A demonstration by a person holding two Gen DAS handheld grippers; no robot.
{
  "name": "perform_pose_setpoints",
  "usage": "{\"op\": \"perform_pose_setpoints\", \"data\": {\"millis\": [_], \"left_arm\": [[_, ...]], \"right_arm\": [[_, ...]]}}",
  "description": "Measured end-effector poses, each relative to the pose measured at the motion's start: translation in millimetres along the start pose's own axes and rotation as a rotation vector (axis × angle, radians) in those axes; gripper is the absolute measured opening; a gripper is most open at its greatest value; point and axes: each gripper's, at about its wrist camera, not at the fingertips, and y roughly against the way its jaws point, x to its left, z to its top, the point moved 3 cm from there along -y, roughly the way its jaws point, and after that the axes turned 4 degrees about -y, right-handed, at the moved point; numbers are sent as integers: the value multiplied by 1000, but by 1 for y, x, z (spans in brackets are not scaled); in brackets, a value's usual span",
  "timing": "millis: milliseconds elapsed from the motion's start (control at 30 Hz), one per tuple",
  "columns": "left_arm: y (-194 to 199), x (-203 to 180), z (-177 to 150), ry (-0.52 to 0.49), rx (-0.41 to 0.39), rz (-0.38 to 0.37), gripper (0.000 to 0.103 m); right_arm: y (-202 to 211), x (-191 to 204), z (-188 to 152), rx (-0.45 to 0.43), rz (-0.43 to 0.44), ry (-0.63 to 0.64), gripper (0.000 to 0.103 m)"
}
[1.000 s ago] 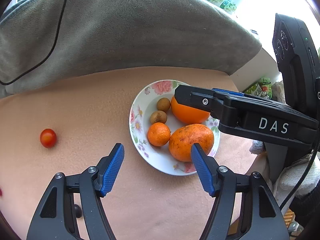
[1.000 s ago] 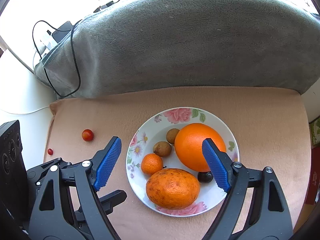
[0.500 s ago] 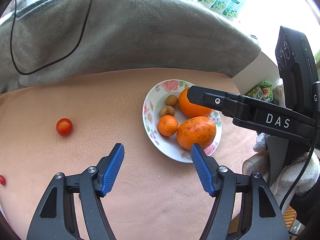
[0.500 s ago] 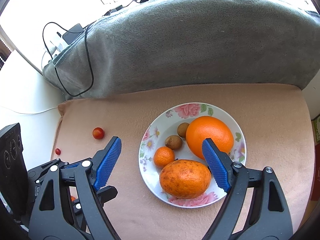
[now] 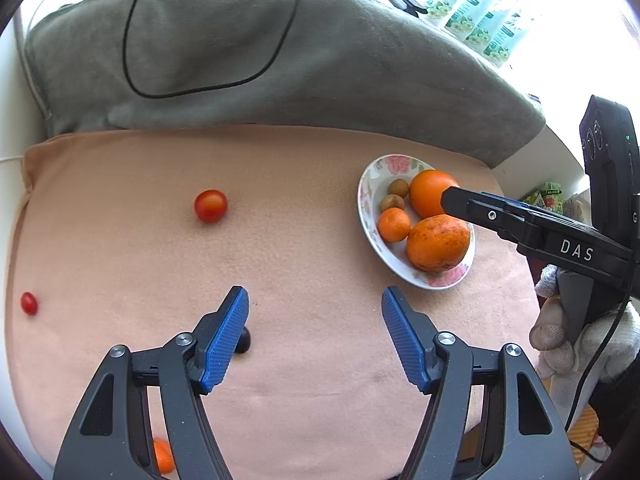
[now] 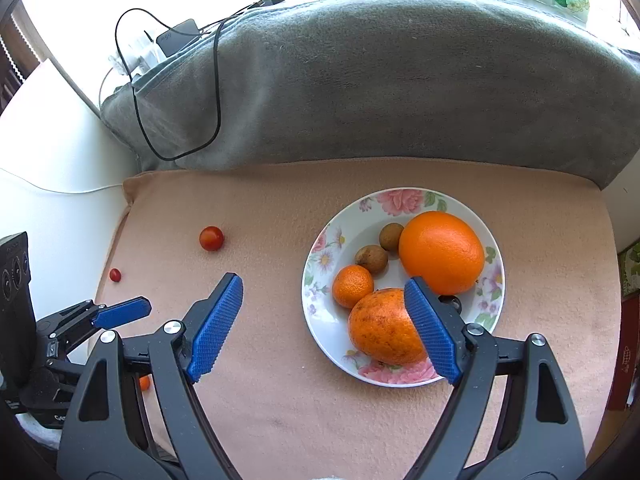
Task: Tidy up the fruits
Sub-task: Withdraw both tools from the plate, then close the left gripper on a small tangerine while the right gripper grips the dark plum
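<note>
- the floral plate sits on the right part of the peach blanket and already holds a large orange, a speckled orange, a small tangerine, two brown longan-like fruits and a dark fruit half hidden behind a finger, so most of the sorting looks done.
- left out on the blanket: a cherry tomato well to the left of the plate, a smaller red one near the far left edge, a dark round fruit just behind the left gripper's finger, and a small orange fruit at the near edge, partly hidden.
- the left gripper hangs over bare blanket with jaws apart and nothing between them.
- the right gripper hangs at the plate's near left edge, jaws wide apart, gripping nothing; one pad overlaps the speckled orange in view, contact unclear.
- judgement: four loose pieces remain; the dark fruit is closest to the left gripper.
</note>
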Motion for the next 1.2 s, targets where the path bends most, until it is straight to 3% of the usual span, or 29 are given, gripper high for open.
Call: {"op": "perform_pose_setpoints", "data": {"millis": [200, 733, 967, 1200], "left_arm": [[15, 32, -24, 71, 5, 43, 69], [41, 98, -122, 264, 62, 71, 67], [36, 121, -153, 391, 81, 52, 61], [26, 124, -153, 382, 93, 54, 57]], "right_arm": [[-2, 22, -18, 10, -3, 66, 85], [-25, 81, -45, 104, 128, 167, 85], [-47, 103, -64, 180, 156, 215, 70], [-72, 123, -75, 238, 170, 260, 62]]}}
